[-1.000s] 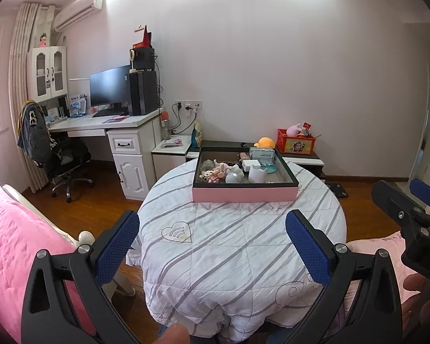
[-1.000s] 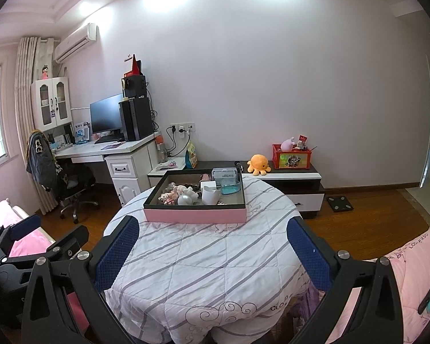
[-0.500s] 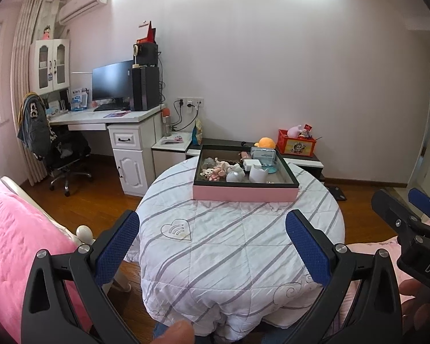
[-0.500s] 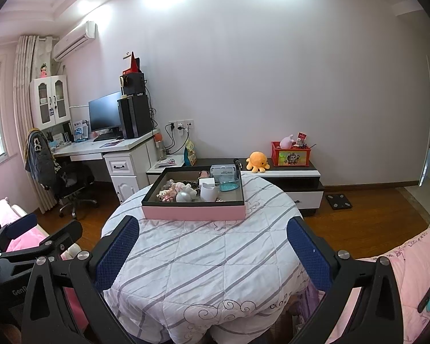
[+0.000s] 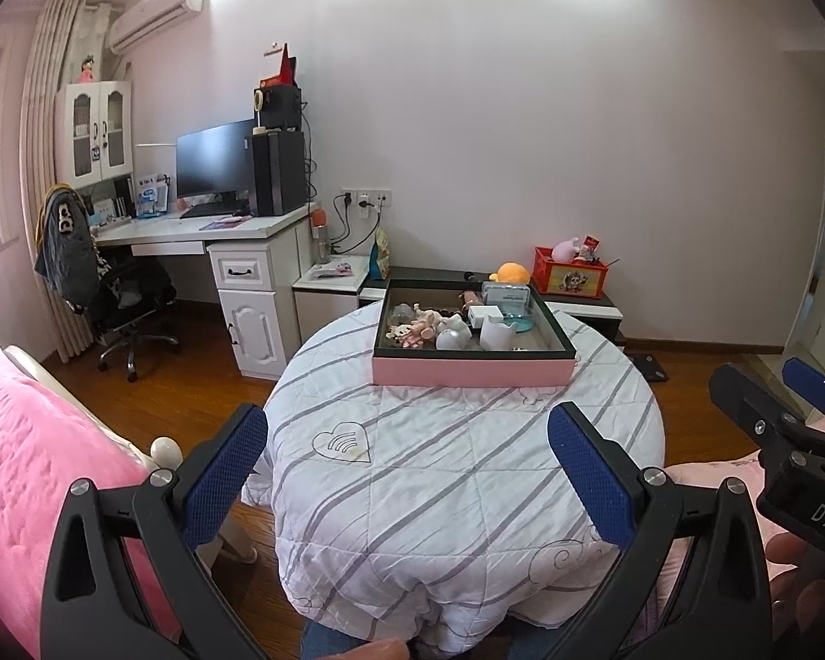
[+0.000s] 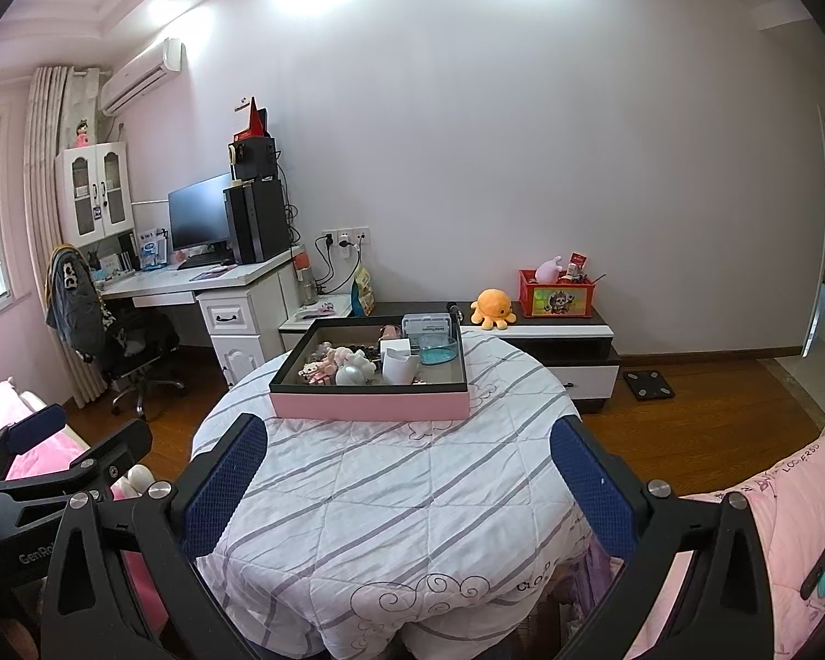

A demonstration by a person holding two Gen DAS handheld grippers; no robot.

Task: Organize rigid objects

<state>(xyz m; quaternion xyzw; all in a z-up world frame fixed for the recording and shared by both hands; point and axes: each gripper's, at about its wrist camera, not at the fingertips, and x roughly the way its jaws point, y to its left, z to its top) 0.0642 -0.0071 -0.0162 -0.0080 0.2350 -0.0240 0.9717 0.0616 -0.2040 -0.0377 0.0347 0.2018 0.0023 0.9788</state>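
Observation:
A pink-sided tray (image 5: 473, 373) (image 6: 368, 406) with a dark rim stands at the far side of a round table covered in a striped white quilt (image 5: 456, 473) (image 6: 390, 495). Inside it lie several small items: a white cup (image 5: 495, 333) (image 6: 399, 366), a teal dish (image 6: 437, 351), a grey box (image 5: 505, 292), small figurines (image 5: 421, 324) (image 6: 330, 363). My left gripper (image 5: 407, 462) hangs open over the table's near half, well short of the tray. My right gripper (image 6: 407, 467) is open too, nothing between its fingers. Each gripper shows at the edge of the other's view.
A pink sofa (image 5: 22, 473) lies at the left and pink bedding (image 6: 786, 522) at the right. Behind the table stand a white desk (image 5: 236, 253) with monitor, an office chair (image 5: 121, 297), and a low cabinet (image 6: 566, 341) bearing an orange plush and a red box.
Both views have shifted slightly: the left camera tilted up and drew back a little, and the tray sits a bit farther off. Both grippers stay open and empty.

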